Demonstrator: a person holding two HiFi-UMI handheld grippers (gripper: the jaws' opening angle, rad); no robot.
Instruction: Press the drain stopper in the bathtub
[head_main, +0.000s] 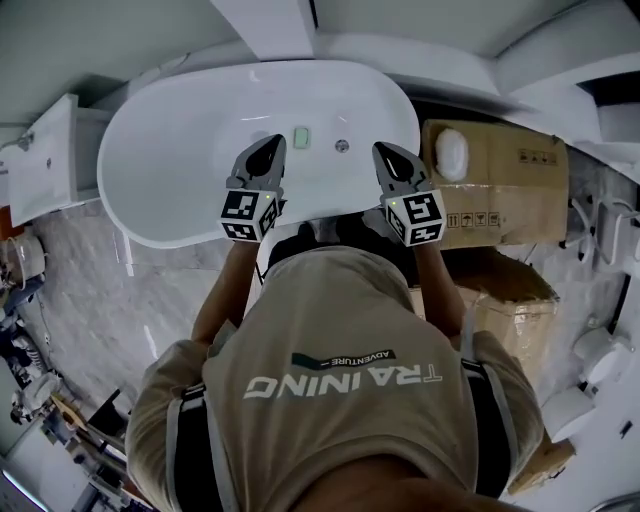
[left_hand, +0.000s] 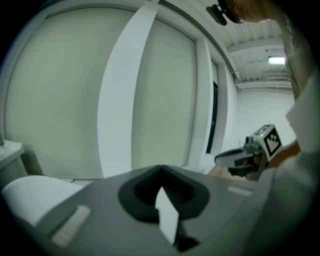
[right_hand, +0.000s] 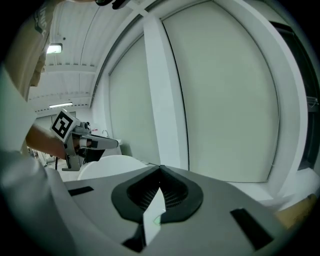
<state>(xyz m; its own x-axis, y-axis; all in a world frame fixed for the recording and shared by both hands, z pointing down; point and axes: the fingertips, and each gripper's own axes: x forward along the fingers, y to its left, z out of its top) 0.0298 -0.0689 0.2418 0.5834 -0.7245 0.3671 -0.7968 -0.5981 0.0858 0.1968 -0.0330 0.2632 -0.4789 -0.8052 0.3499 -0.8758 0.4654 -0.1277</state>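
Note:
A white oval bathtub (head_main: 170, 170) stands below me in the head view. On its floor lies a small round metal drain stopper (head_main: 342, 145), with a pale green rectangular patch (head_main: 302, 136) to its left. My left gripper (head_main: 272, 142) and right gripper (head_main: 384, 150) are held side by side above the tub's near rim, both shut and empty, well above the stopper. Both gripper views face the wall panels, not the tub floor. The left gripper (left_hand: 160, 169) sees the right gripper (left_hand: 250, 152) beside it. The right gripper (right_hand: 160, 168) sees the left gripper (right_hand: 87, 142) and the tub rim (right_hand: 112, 162).
Cardboard boxes (head_main: 505, 190) stand right of the tub, with a lower one (head_main: 510, 300) nearer me. A white cabinet (head_main: 50, 160) is at the left, a white column (head_main: 270, 25) behind the tub. White fixtures (head_main: 595, 365) sit on the marble floor (head_main: 110, 300) at right.

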